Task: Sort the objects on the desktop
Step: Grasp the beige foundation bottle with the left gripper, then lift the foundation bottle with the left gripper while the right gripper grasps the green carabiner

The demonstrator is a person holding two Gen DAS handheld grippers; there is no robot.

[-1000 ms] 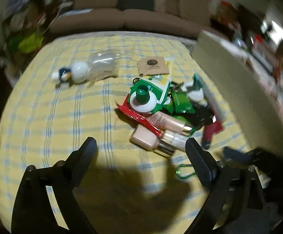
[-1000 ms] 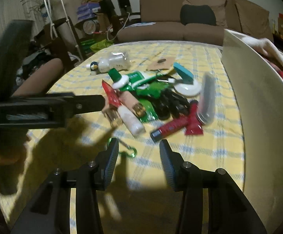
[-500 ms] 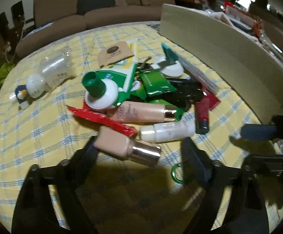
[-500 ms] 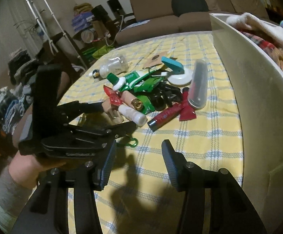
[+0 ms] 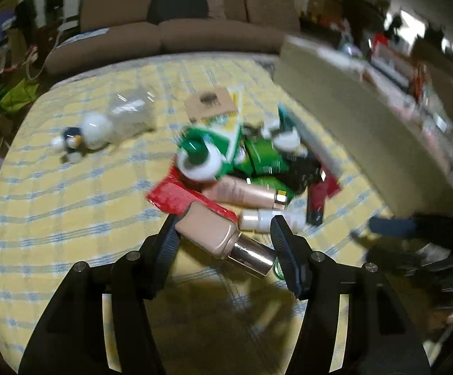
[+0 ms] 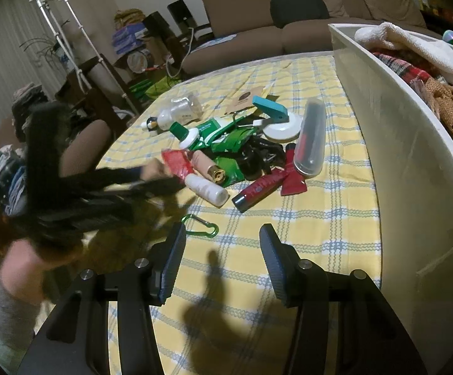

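The makeup bottle (image 5: 214,229) lies at the near edge of the pile on my desk (image 5: 70,187), between my left tongs (image 5: 223,237); I cannot tell if they squeeze it. My right tongs (image 6: 223,259) are spread, holding nothing.

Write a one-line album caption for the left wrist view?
Left gripper closing around a beige foundation bottle beside a jumble of cosmetics.

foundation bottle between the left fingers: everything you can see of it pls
The foundation bottle is a squarish beige bottle, glossy like glass or hard plastic, with a shiny rose-gold metallic cap still on. It lies between the left gripper fingers, cap end toward the camera, tilted diagonally. The left finger touches its body; contact on the cap side is unclear. Its far end overlaps the red sachet.
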